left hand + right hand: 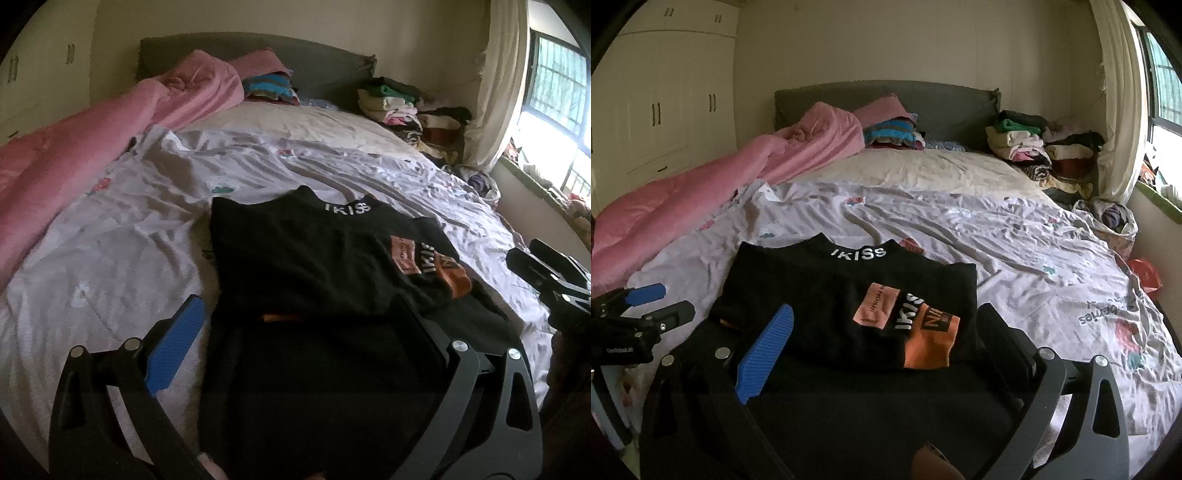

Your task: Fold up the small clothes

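A black top [303, 258] with white "IKISS" lettering at the collar and orange patches lies partly folded on the bed; it also shows in the right wrist view [827, 295]. My left gripper [295, 306] is open above the garment's near part, its blue pad [177, 343] over the sheet at the left edge. My right gripper [882, 321] is open above the near hem, straddling the orange patches [927, 343]. Neither holds anything. The right gripper shows at the right edge of the left wrist view [546, 273], the left gripper at the left edge of the right wrist view [653, 306].
The bed has a wrinkled pale patterned sheet [997, 236]. A pink duvet [720, 188] lies along the left side. Stacks of folded clothes [1030, 144] sit at the far right by the headboard. A bag of clothes [1112, 221] and a window are on the right.
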`<state>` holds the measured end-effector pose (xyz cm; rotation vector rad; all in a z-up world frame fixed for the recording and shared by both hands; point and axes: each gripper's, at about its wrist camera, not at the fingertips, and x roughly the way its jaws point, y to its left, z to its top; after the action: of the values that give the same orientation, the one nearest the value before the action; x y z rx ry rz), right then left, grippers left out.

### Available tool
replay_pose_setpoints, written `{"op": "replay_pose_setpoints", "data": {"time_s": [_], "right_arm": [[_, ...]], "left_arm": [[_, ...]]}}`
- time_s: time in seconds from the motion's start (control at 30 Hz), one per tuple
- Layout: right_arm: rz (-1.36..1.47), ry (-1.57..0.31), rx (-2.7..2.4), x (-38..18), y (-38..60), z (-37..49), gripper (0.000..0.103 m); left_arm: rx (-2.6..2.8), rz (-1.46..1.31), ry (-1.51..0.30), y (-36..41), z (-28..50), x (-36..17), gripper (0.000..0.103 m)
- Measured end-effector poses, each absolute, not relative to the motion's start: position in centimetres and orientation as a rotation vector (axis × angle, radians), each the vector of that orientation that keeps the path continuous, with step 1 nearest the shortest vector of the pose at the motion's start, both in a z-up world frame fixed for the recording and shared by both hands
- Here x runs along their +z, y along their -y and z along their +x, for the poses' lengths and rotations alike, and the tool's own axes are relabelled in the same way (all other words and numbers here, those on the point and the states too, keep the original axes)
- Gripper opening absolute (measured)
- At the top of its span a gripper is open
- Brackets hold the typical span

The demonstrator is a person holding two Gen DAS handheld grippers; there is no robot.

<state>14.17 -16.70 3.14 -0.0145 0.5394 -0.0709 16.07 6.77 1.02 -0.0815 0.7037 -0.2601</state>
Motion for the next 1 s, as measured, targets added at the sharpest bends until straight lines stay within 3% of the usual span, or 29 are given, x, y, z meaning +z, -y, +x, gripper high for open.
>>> {"op": "replay_pose_setpoints", "data": {"time_s": [1.0], "right_arm": [[-0.012, -0.498, -0.056, 5.1, 17.2, 11.1, 0.099]], "left_arm": [[-0.234, -0.047, -0.664, -7.2, 11.4, 3.2, 0.093]]}}
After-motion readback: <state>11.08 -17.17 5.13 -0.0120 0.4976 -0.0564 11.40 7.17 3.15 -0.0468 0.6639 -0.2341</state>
